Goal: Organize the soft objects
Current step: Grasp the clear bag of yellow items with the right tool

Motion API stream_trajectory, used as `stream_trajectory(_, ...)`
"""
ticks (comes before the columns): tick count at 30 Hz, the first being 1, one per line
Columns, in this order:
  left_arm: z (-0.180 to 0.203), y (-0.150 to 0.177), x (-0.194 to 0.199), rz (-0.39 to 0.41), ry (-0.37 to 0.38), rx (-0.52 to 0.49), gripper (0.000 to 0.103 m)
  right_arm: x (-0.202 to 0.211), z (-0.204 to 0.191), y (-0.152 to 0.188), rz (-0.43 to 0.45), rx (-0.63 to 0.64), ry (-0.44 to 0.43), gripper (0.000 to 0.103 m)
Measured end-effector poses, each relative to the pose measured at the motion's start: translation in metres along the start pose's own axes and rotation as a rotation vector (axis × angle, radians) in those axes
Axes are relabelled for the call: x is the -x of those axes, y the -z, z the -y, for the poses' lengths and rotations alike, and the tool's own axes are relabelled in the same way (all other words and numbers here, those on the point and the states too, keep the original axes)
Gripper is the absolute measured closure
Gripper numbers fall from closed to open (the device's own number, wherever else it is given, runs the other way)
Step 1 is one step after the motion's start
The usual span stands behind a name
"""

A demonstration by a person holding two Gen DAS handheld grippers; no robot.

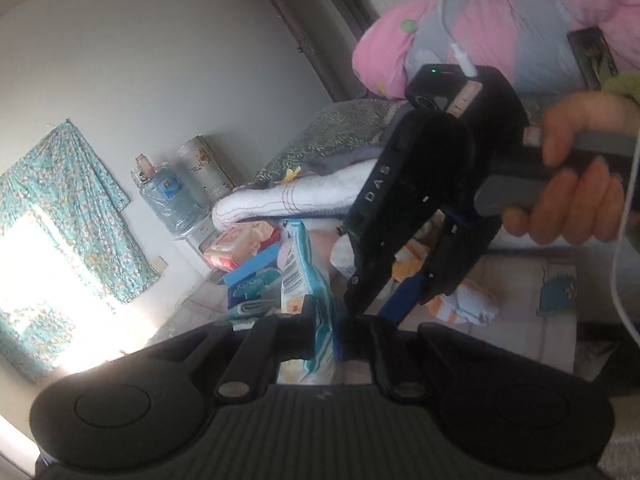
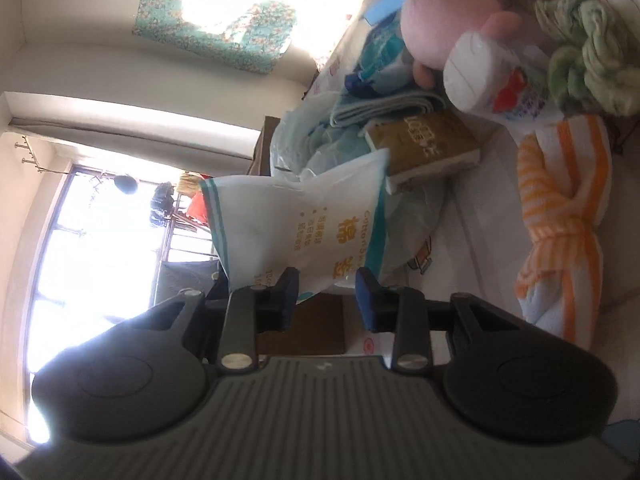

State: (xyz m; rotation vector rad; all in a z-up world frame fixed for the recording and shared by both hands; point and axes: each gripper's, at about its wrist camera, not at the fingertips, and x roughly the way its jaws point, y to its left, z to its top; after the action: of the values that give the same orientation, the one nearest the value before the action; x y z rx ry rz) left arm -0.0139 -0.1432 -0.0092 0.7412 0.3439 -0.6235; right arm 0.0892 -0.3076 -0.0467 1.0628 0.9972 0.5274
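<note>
My left gripper [image 1: 326, 326] is shut on a white and teal cotton-pad bag [image 1: 310, 280], held edge-on between its fingers. The same bag [image 2: 308, 224] fills the middle of the right wrist view, just past my right gripper [image 2: 328, 292], whose jaws stand open on either side of the bag's lower edge without clamping it. The right gripper's black body [image 1: 432, 192] and the hand holding it cross the left wrist view. On the bed lie an orange-striped cloth [image 2: 564, 216], a green knitted bundle [image 2: 588, 64], a pink plush toy [image 2: 452, 20] and a white roll [image 2: 476, 72].
A brown book [image 2: 428, 148], folded grey cloth [image 2: 384, 110] and clear plastic bags lie behind the bag. Folded white towels [image 1: 288, 200], a pink tissue pack [image 1: 236, 246], a blue box [image 1: 256, 266] and a water jug [image 1: 168, 200] stand by the wall. A pink quilt [image 1: 500, 20] is above.
</note>
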Motion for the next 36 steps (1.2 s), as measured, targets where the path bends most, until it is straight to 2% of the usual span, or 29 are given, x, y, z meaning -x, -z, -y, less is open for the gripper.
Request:
stream_trajectory(4,0.025,0.017,-0.008,-0.053,0.110,0.009,0.095,0.008,0.025,0.017,0.019,-0.050,0.097,0.071)
stream_trajectory(8,0.030,0.036,-0.015,-0.090,0.237,0.078,0.095,0.032,0.022,0.029,0.067,-0.001,0.200,0.071)
stream_trajectory(11,0.024,0.047,-0.021,-0.129,0.340,0.165,0.085,0.043,0.008,0.036,0.092,0.073,0.273,0.071)
stream_trajectory(14,0.011,0.057,-0.022,-0.138,0.391,0.258,0.075,0.047,-0.011,0.041,0.119,0.174,0.360,0.071)
stream_trajectory(16,-0.004,0.064,-0.019,-0.133,0.413,0.361,0.068,0.046,-0.024,0.042,0.134,0.234,0.394,0.070)
stream_trajectory(19,-0.029,0.076,-0.020,-0.146,0.416,0.554,0.066,0.041,-0.029,0.035,0.109,0.279,0.382,0.070)
stream_trajectory(24,-0.056,0.086,-0.062,-0.296,0.314,0.767,0.066,-0.008,-0.023,0.029,0.027,0.298,0.415,0.069)
stream_trajectory(26,-0.060,0.093,-0.081,-0.360,0.338,0.843,0.066,-0.021,-0.017,0.027,0.011,0.291,0.446,0.069)
stream_trajectory(29,-0.063,0.103,-0.095,-0.391,0.415,0.963,0.060,-0.032,-0.012,0.024,0.008,0.297,0.490,0.066)
stream_trajectory(32,-0.062,0.107,-0.104,-0.403,0.450,1.017,0.058,-0.037,-0.014,0.022,0.005,0.299,0.487,0.063)
stream_trajectory(36,-0.062,0.108,-0.108,-0.379,0.460,1.031,0.057,-0.040,-0.011,0.019,-0.008,0.285,0.484,0.062)
